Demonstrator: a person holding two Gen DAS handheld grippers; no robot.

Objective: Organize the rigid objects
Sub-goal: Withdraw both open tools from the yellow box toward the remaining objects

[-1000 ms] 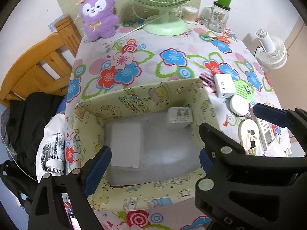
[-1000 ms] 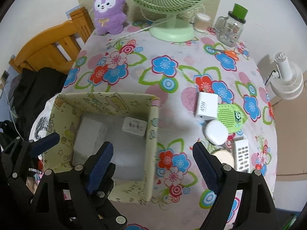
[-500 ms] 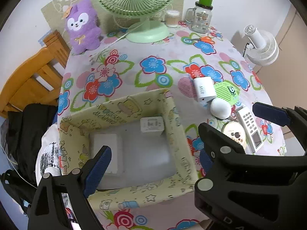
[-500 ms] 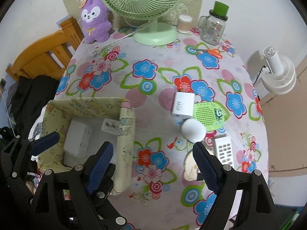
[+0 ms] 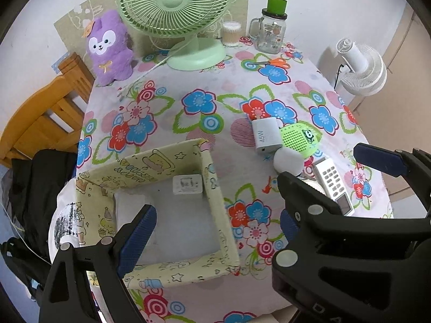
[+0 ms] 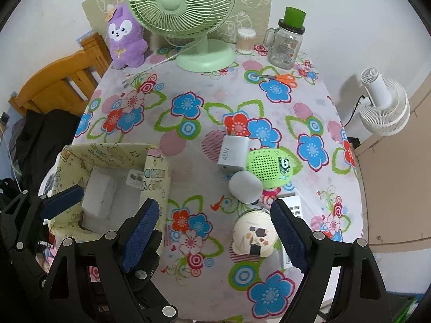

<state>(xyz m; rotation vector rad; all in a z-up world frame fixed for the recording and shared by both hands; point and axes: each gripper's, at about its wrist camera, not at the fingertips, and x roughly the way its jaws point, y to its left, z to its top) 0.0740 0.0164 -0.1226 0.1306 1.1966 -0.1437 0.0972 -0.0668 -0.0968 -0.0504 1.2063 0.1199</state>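
Observation:
A pale yellow fabric box (image 5: pixel 212 188) (image 6: pixel 156 172) stands at the table's front left, holding a white block (image 6: pixel 99 191) and a small white adapter (image 5: pixel 187 184). To its right lie a white 45W charger (image 6: pixel 233 152) (image 5: pixel 265 136), a green speaker (image 6: pixel 272 165), a white round puck (image 6: pixel 245 187), a white remote (image 5: pixel 334 185) and a cream round case (image 6: pixel 254 232). My left gripper (image 5: pixel 215 228) is open and empty over the box's front right. My right gripper (image 6: pixel 212 231) is open and empty above the cream case and tablecloth.
At the back stand a green desk fan (image 6: pixel 186 13), a purple plush (image 6: pixel 125 37), a cotton-swab jar (image 6: pixel 245 40) and a glass mug with green lid (image 6: pixel 287 43). Orange scissors (image 6: pixel 282 78) lie near them. A wooden chair (image 6: pixel 59 83) is left, a white fan (image 6: pixel 382 105) right.
Both grippers have pulled back and shifted right. The box now sits further left in both views, and the loose items on the right have come into fuller view. Both stay open.

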